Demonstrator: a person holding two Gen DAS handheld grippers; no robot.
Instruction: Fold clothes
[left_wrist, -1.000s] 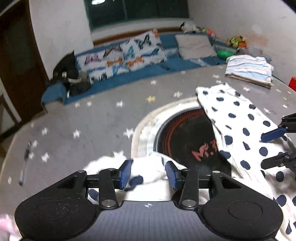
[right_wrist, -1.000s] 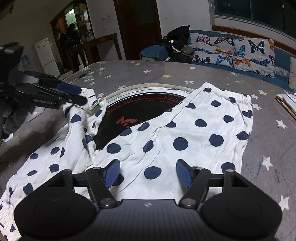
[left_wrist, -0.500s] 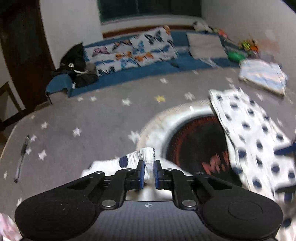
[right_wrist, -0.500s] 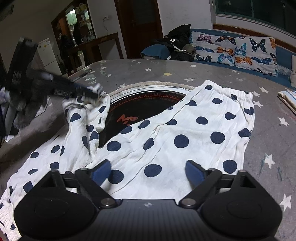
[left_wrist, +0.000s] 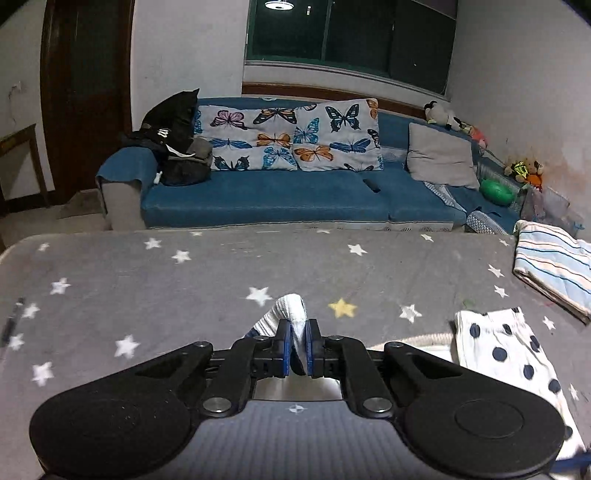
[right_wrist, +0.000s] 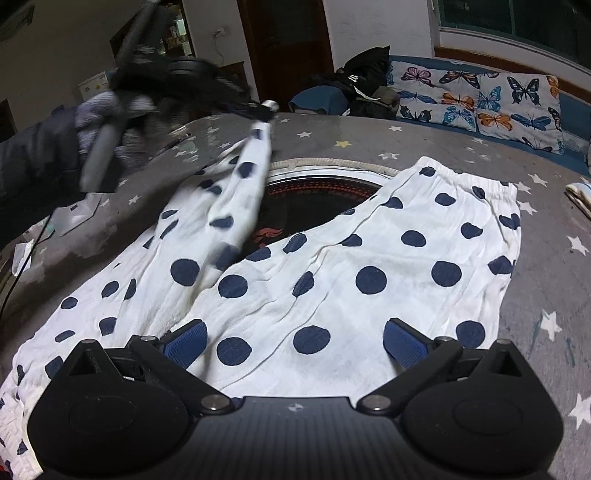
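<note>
White trousers with navy dots lie spread on the grey star-print table cover, waistband at the far right. My left gripper is shut on the cuff of one leg. In the right wrist view the left gripper holds that leg stretched up off the table, blurred by motion. My right gripper hovers low over the other leg. Its jaws are opening wide, the cloth lies flat below them and the pads press on nothing.
A round dark hotplate with a pale rope rim sits in the table's middle, partly covered by the trousers. A folded striped cloth lies at the far right. A pen and papers lie at the left edge. A blue sofa stands behind.
My left gripper closed on the trouser cuff, then lifted it and carried it across the table, pulling the leg taut. My right gripper stayed put while its jaws spread wider.
</note>
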